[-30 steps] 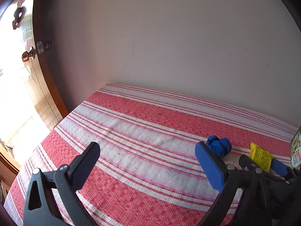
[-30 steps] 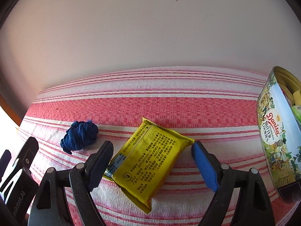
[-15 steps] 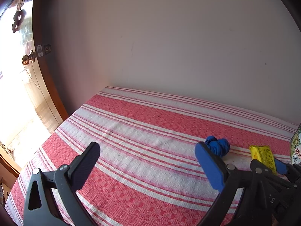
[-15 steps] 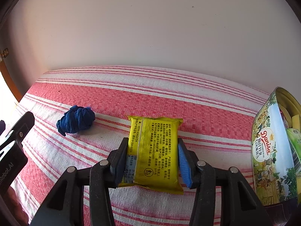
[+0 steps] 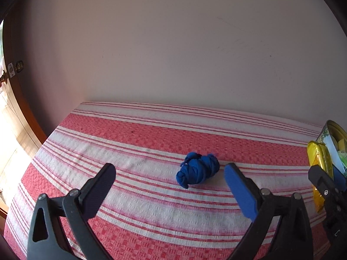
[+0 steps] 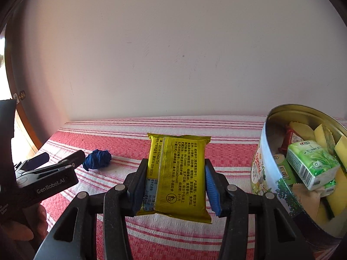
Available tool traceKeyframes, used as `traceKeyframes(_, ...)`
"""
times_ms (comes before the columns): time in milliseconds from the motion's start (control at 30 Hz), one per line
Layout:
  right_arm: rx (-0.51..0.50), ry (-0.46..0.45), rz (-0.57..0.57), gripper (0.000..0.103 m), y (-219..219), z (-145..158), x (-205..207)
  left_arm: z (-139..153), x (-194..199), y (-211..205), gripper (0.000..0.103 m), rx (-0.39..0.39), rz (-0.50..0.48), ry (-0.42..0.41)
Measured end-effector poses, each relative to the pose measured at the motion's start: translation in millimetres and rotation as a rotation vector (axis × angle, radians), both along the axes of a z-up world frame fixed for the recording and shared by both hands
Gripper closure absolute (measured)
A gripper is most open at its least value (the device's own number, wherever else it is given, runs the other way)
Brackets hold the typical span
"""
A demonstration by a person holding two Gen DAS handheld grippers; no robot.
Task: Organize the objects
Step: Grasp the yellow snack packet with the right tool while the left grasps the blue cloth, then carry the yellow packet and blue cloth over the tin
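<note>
My right gripper (image 6: 174,186) is shut on a yellow snack packet (image 6: 177,173), held lifted above the striped cloth, just left of the round cookie tin (image 6: 263,151). The open tin holds several small packets, among them a green tissue pack (image 6: 312,164). In the left wrist view the same yellow packet (image 5: 318,164) shows edge-on at the far right beside the tin (image 5: 325,132). A knotted blue cloth bundle (image 5: 198,170) lies on the cloth just beyond my left gripper (image 5: 169,184), which stands open and holds nothing. The right wrist view shows the blue bundle (image 6: 97,159) beside the left gripper (image 6: 58,158).
A red and white striped cloth (image 5: 141,143) covers the surface, which ends at a plain wall behind. A wooden door (image 5: 13,99) with a latch stands at the left edge. A person's hand (image 6: 32,223) holds the left gripper's handle.
My right gripper shut on the yellow packet, lifted it off the cloth and carried it toward the tin. My left gripper swung right, bringing the blue bundle between its open fingers' line of view.
</note>
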State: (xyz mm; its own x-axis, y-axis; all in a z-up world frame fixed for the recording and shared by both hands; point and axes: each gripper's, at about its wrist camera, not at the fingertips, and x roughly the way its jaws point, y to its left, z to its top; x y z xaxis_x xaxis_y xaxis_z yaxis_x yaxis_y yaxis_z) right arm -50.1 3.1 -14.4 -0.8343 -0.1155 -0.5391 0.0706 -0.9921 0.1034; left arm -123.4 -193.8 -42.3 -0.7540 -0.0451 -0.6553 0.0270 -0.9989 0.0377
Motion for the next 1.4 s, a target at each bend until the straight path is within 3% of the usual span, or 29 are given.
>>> traceKeyframes(67,-0.011,0.006,0.0,0.052,2,0,1,-6,-12,10,0.015,-0.041,-0.021,-0.03)
traceKeyframes(167,-0.032,0.0,-0.001,0.052,15,2,8,-18,-33,17,0.032,-0.027,-0.046,-0.122)
traceKeyframes(233,-0.037,-0.012,0.006,0.052,14,1,7,-20,-42,16,0.036,0.017,-0.048,-0.142)
traceKeyframes(300,-0.035,-0.02,0.01,0.052,14,2,8,-28,-48,19,0.038,0.008,-0.041,-0.191)
traceKeyframes(433,-0.027,-0.033,0.023,0.052,10,1,7,-29,-47,15,0.047,0.045,-0.053,-0.185)
traceKeyframes(500,-0.026,-0.029,0.026,0.052,16,0,7,-28,-46,19,0.065,0.043,-0.075,-0.177)
traceKeyframes(533,-0.026,-0.025,0.024,0.052,16,1,8,-28,-45,22,0.068,0.034,-0.081,-0.176)
traceKeyframes(633,-0.029,-0.005,0.018,0.052,17,2,12,-24,-39,24,0.069,0.02,-0.073,-0.147)
traceKeyframes(767,-0.038,0.046,-0.004,0.052,18,7,22,-5,-14,28,0.069,-0.028,-0.036,-0.001)
traceKeyframes(867,-0.036,0.11,-0.036,0.052,18,10,33,0,-1,29,0.069,-0.053,-0.022,0.059)
traceKeyframes(1000,0.004,0.183,-0.079,0.052,19,15,46,4,14,33,0.069,-0.034,-0.014,0.087)
traceKeyframes(1400,0.055,0.231,-0.099,0.052,20,20,78,10,56,50,0.069,-0.032,0.01,0.137)
